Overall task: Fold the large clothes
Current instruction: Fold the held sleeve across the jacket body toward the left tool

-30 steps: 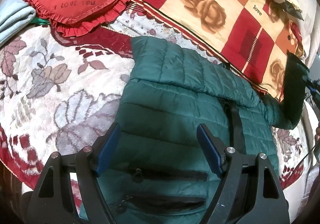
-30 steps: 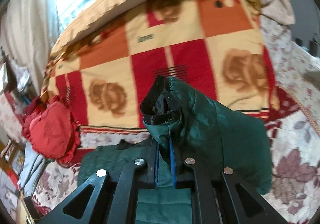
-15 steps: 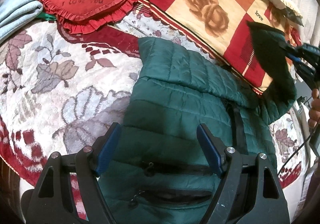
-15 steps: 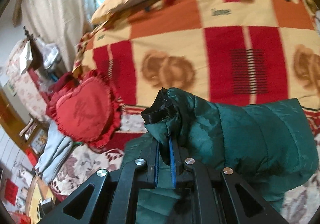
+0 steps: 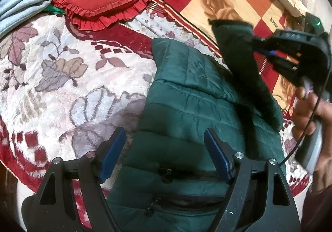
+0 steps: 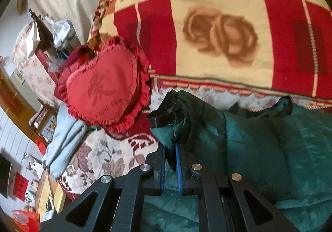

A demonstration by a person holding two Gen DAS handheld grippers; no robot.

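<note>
Green quilted fabric covers the middle of the bed: a padded jacket (image 5: pixel 186 111) lies spread flat on the flowered bedspread (image 5: pixel 62 78), its zipped pockets nearest the left camera and its top toward the checked blanket (image 5: pixel 228 8) along the far edge.

The step in hand looks like folding a sleeve across the body. The right gripper (image 6: pixel 170 161) has its jaws pinched tight on the sleeve (image 6: pixel 174 124) just below the black cuff, and holds it raised above the jacket. The left gripper (image 5: pixel 164 153) hangs over the lower part of the jacket with its jaws wide and nothing between them.

Next, the sleeve probably needs laying flat across the chest before it is let go; the left gripper could press the body down so the slippery shell does not slide with it.

From the left wrist you see the whole layout, the person's hand (image 5: pixel 307 111) on the right tool's handle, and the sleeve hanging from it in the air. Only the right wrist shows the pinch itself, plus the room past the bed's edge. A red heart cushion (image 6: pixel 103 89) and a folded pale blue cloth (image 6: pixel 64 142) appear in both.
</note>
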